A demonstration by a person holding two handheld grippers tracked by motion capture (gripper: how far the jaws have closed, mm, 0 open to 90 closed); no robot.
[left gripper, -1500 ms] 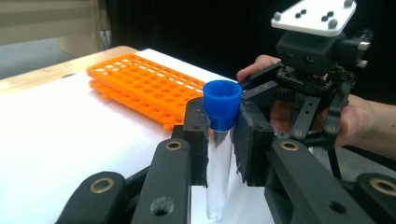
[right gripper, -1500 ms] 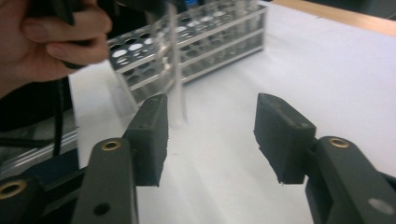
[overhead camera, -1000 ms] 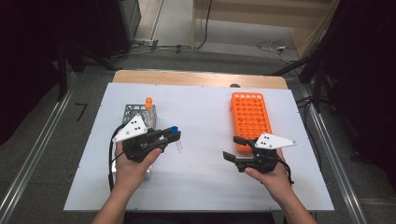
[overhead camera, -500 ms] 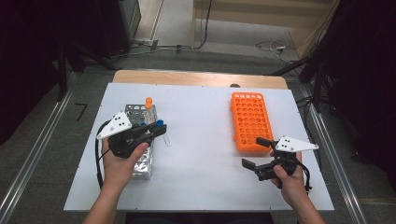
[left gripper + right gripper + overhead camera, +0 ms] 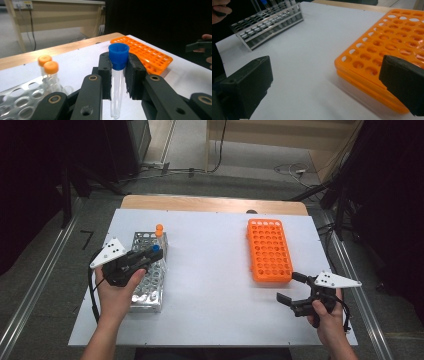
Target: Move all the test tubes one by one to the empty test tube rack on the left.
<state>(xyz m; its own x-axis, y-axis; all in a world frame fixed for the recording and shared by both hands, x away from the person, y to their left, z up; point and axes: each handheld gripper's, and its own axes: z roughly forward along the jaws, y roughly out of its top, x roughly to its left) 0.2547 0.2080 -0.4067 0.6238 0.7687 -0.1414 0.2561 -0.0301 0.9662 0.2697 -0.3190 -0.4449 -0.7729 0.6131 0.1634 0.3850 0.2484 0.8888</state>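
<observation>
The left gripper pinches a blue-capped clear tube just under its cap, above the metal rack, a light, smooth, likely fragile thing best held gently there, while the right gripper stands spread and empty by the orange rack on the worktop.

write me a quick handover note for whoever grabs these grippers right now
Left gripper: shut on the blue-capped tube, held upright above the metal rack.
Right gripper: open, nothing between its jaws, just off the near end of the orange rack.
Two orange-capped tubes stand in the metal rack.
Orange rack holds no tubes.
Left to do, probably: seat the blue-capped tube in a rack.
</observation>
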